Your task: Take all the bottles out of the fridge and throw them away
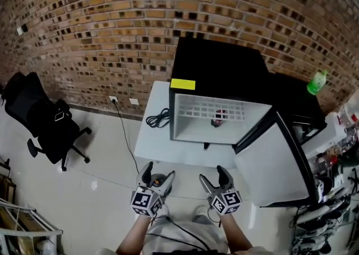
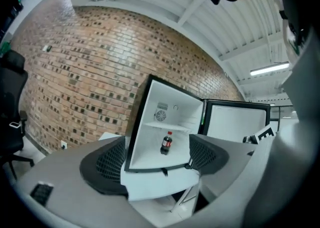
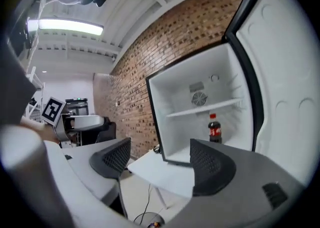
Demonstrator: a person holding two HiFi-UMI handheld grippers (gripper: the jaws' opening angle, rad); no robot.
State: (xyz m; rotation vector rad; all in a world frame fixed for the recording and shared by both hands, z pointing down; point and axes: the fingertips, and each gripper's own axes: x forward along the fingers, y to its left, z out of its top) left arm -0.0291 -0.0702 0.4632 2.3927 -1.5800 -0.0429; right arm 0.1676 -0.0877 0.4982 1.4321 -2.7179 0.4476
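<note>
A black mini fridge (image 1: 216, 60) stands on a white table (image 1: 160, 142), its door (image 1: 272, 161) swung open to the right. One dark cola bottle (image 1: 218, 118) with a red cap stands upright on the fridge floor, below a wire shelf. The same bottle (image 2: 166, 143) shows in the left gripper view and again, as the bottle (image 3: 214, 129), in the right gripper view. My left gripper (image 1: 158, 174) and right gripper (image 1: 214, 178) hang side by side in front of the table, well short of the fridge. The left gripper (image 2: 157, 164) and right gripper (image 3: 161, 162) are both open and empty.
A coiled black cable (image 1: 159, 118) lies on the table left of the fridge. A black office chair (image 1: 42, 116) stands at the far left by the brick wall. A green bottle (image 1: 317, 82) sits on a dark cabinet right of the fridge, with cluttered racks beyond.
</note>
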